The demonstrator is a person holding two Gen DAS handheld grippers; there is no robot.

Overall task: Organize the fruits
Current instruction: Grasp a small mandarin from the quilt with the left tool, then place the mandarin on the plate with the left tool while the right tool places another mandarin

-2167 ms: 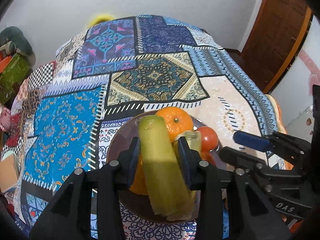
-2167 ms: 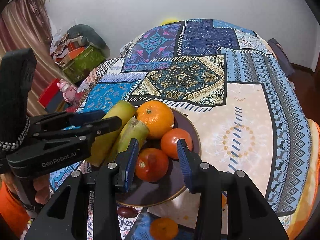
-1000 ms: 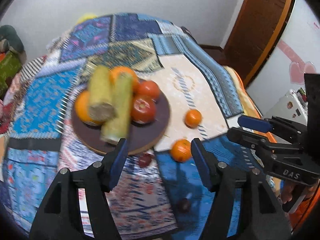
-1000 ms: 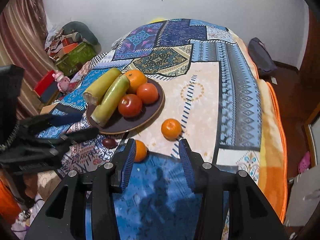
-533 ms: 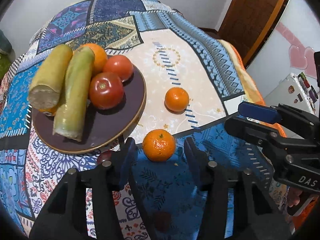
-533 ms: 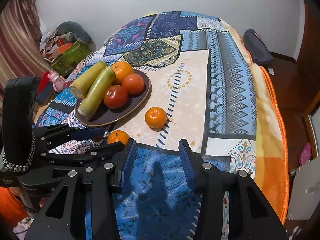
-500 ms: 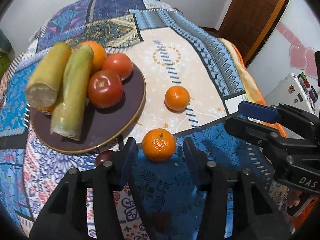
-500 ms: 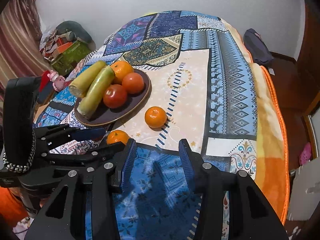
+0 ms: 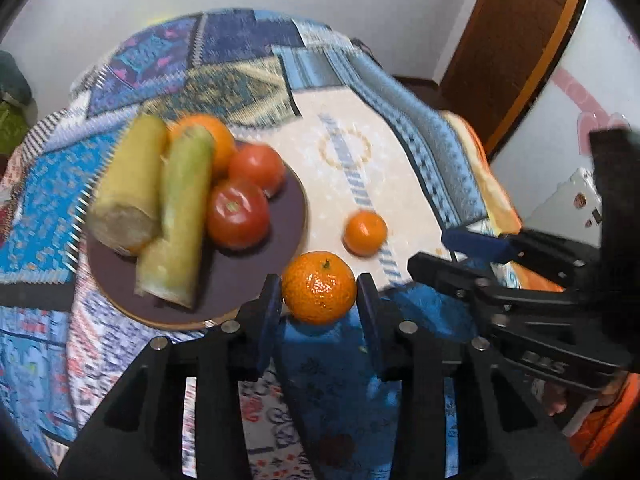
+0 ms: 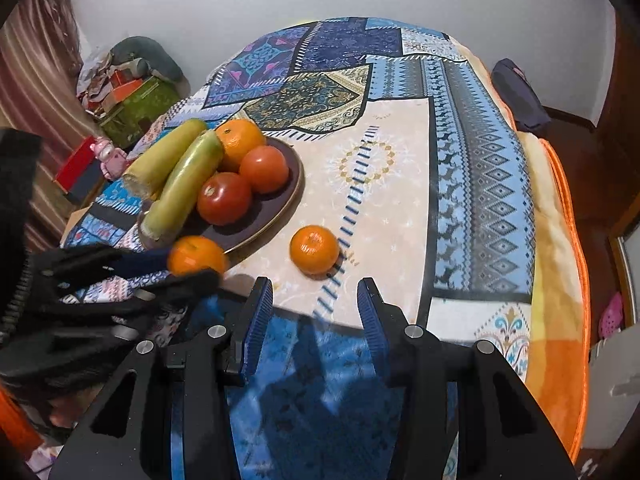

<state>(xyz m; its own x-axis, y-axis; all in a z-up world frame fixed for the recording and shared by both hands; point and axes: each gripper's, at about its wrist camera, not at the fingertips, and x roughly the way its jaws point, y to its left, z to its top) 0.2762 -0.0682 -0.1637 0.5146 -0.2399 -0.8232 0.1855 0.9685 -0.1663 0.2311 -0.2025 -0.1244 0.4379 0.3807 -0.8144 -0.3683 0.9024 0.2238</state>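
Note:
A dark brown plate (image 9: 244, 284) (image 10: 262, 216) carries two long yellow-green fruits, an orange and two tomatoes. My left gripper (image 9: 319, 308) (image 10: 188, 268) has a loose orange (image 9: 319, 287) (image 10: 196, 256) between its fingers, just in front of the plate's rim. Its jaws are closing and both pads touch the orange's sides. A second orange (image 9: 365, 232) (image 10: 314, 249) lies on the cream patch of the cloth. My right gripper (image 10: 316, 304) (image 9: 448, 254) stands open and empty just short of that orange.
The patterned patchwork cloth (image 10: 480, 184) covers the whole surface, and its orange-edged side (image 10: 560, 248) drops off at the right. A small dark fruit (image 9: 336, 446) lies near my left gripper's base. Boxes and clutter (image 10: 124, 92) sit at the far left, a wooden door (image 9: 512, 48) at the right.
My left gripper left the plate, swung to the nearer loose orange and narrowed its jaws onto it. My right gripper came lower, toward the second orange, with its jaws unchanged.

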